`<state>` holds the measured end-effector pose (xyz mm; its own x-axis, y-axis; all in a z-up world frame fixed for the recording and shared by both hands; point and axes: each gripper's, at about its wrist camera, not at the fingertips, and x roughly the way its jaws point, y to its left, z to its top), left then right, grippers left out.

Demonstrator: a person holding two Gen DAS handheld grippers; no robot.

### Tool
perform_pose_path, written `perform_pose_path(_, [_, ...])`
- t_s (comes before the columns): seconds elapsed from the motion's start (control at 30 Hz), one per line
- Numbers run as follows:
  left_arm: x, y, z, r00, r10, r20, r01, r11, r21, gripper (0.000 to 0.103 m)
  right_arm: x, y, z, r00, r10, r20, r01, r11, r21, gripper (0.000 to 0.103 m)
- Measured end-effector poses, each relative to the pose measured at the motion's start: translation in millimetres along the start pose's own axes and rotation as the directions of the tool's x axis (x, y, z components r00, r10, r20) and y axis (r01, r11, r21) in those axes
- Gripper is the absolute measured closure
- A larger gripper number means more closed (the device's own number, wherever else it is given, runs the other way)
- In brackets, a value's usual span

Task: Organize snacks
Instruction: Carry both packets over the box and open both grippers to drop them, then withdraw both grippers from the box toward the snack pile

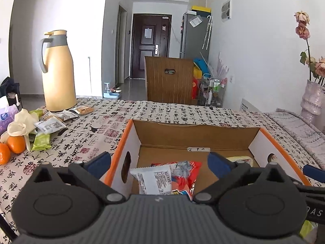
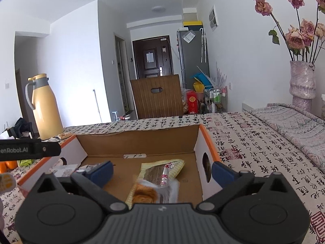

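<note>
An open cardboard box with orange rims stands on the table in front of both grippers; it also shows in the right wrist view. My left gripper is open above the box's left part, over a white snack packet and a red packet. My right gripper is open above the box's right part, over a yellow-edged packet and a clear packet with a golden snack. More loose snack packets lie on the table at the left.
A yellow thermos jug stands at the table's far left. Oranges and a tissue pack lie at the left edge. A vase of dried roses stands at the right. A wooden chair is behind the table.
</note>
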<state>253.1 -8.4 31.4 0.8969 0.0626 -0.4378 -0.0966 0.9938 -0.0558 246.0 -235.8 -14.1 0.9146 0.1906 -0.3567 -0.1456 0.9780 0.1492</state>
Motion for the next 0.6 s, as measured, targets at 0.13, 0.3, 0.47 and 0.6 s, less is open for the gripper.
perform_pose_path(0.13, [-0.5,0.1,-0.1,1.000,0.000,0.000,0.000,1.000,-0.002,0.000,0.6,-0.8,0.2,1.000,-0.002,0.000,0.002,1.000,0.004,0.000])
perform_pose_path(0.3, [-3.8,-0.4,-0.1,1.000,-0.001,0.003,0.001,1.000,-0.001,0.000,0.5,-1.0,0.4,1.000,-0.001,0.001,0.001,1.000,0.003,0.000])
perform_pose_path(0.47, [-11.8,-1.1,4.1,1.000,0.001,0.017,-0.001,1.000,-0.002,0.000,-4.7,-1.8,5.6,1.000,0.000,0.016,0.000,1.000,0.003,0.000])
perform_pose_path(0.6, [-20.9,-2.0,9.6,1.000,0.000,0.023,0.000,1.000,-0.004,0.000,-13.4,-1.3,13.6,0.999,0.002,0.040,-0.003,1.000,0.007,0.000])
